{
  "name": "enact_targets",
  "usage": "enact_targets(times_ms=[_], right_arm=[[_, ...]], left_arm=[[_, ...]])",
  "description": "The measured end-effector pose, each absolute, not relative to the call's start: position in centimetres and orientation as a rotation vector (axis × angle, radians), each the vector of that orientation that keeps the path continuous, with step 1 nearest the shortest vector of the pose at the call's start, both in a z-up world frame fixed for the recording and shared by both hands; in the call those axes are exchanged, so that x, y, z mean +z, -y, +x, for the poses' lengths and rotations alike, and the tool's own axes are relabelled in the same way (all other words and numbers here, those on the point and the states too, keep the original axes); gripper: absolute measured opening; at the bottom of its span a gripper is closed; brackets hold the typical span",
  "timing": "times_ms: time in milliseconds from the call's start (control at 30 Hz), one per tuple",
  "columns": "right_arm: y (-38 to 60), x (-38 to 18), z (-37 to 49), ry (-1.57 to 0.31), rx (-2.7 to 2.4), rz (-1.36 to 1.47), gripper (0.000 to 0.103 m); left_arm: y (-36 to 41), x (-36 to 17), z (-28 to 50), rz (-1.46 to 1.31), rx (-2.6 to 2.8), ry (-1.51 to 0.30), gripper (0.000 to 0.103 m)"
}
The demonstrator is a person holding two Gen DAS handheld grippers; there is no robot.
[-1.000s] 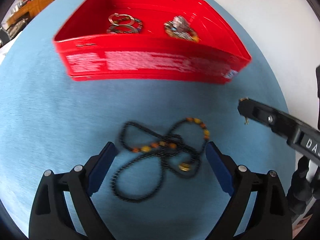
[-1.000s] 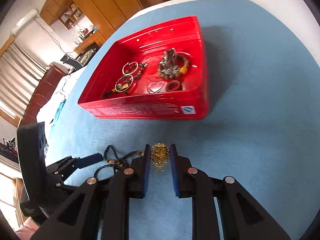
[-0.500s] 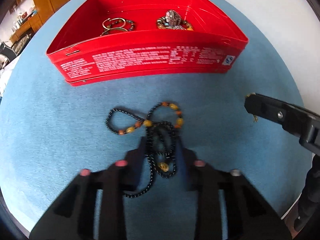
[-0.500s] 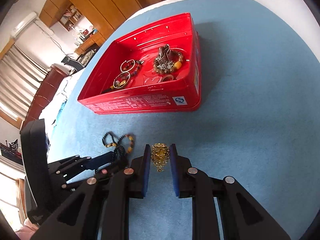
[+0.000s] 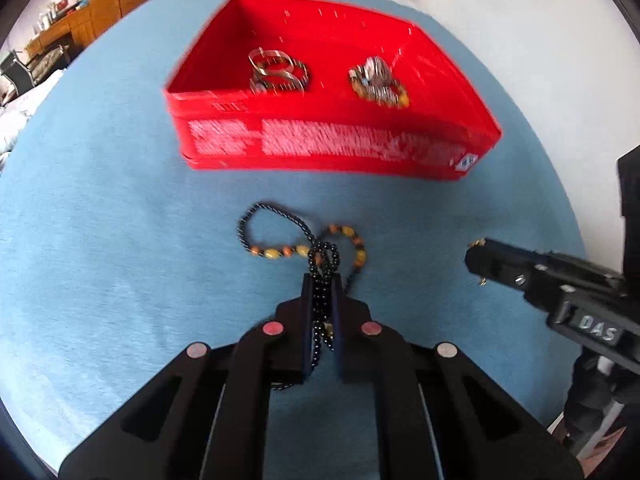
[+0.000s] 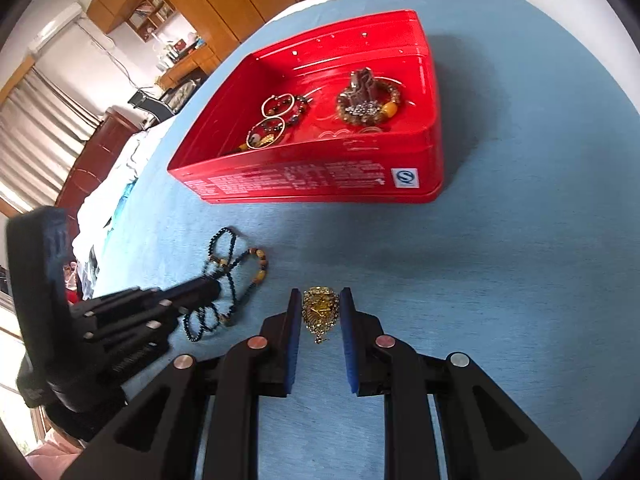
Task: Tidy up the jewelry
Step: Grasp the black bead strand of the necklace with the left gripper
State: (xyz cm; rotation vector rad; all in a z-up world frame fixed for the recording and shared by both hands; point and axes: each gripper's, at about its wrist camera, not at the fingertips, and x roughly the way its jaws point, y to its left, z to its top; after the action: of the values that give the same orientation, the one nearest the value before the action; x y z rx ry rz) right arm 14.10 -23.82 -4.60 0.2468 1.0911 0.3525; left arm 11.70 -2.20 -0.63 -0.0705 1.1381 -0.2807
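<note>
A black bead necklace [image 5: 280,240] with amber beads lies on the blue cloth in front of a red tin [image 5: 332,148]. My left gripper [image 5: 322,280] is shut on the necklace's middle strands; the loops trail ahead of it. It also shows in the right wrist view [image 6: 236,268], with the left gripper [image 6: 204,290] on it. My right gripper [image 6: 320,300] is shut on a gold filigree pendant [image 6: 319,312], held above the cloth to the right of the necklace. The right gripper shows in the left wrist view [image 5: 474,258] at the right. The tin [image 6: 320,184] holds bangles [image 6: 276,116] and a bead bracelet [image 6: 366,108].
The blue cloth [image 5: 100,240] covers a round table with a white edge [image 5: 520,40] at the far right. Wooden cabinets [image 6: 224,0] and a bed stand beyond the table at the far left.
My left gripper has gone from open around the necklace to shut on its middle strands and has drawn the necklace together. The right gripper has kept the gold pendant and barely moved.
</note>
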Motion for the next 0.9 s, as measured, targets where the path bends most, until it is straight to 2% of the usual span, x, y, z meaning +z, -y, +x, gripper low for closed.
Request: enact_targets(times_ms=[267, 433, 533, 567, 600, 633, 667, 833, 900], right_arm=[[22.6, -4.0, 14.0, -1.085, 0.367, 0.217, 0.019], [21.9, -4.6, 14.3, -1.108, 0.367, 0.213, 0.019], [21.8, -4.9, 14.5, -1.117, 0.366, 0.213, 0.019], [21.9, -4.9, 14.5, -1.118, 0.366, 0.211, 0.019], [21.9, -4.9, 14.5, -1.118, 0.365, 0.21, 0.019], [21.9, -4.9, 14.6, -1.118, 0.364, 0.21, 0.019], [21.9, -4.9, 14.6, -1.117, 0.363, 0.211, 0.019], [22.0, -5.0, 14.8, -1.118, 0.367, 0.215, 0.019], [22.0, -5.0, 14.8, -1.118, 0.368, 0.218, 0.019]], left_arm=[[-0.1, 1.9, 10.4, -0.097, -0.29, -1.086, 0.006], [0.7, -0.2, 12.0, -0.081, -0.299, -1.145, 0.007], [1.5, -1.1, 12.1, -0.037, -0.303, -1.179, 0.011], [1.8, -1.2, 12.1, -0.015, -0.302, -1.177, 0.022], [2.1, -1.3, 12.0, 0.003, -0.301, -1.172, 0.04], [2.3, -1.2, 11.9, 0.025, -0.289, -1.162, 0.048], [2.5, -1.2, 11.9, 0.039, -0.278, -1.153, 0.052], [3.2, -1.7, 12.3, 0.077, -0.28, -1.191, 0.052], [3.7, -2.5, 12.8, 0.104, -0.261, -1.208, 0.048]])
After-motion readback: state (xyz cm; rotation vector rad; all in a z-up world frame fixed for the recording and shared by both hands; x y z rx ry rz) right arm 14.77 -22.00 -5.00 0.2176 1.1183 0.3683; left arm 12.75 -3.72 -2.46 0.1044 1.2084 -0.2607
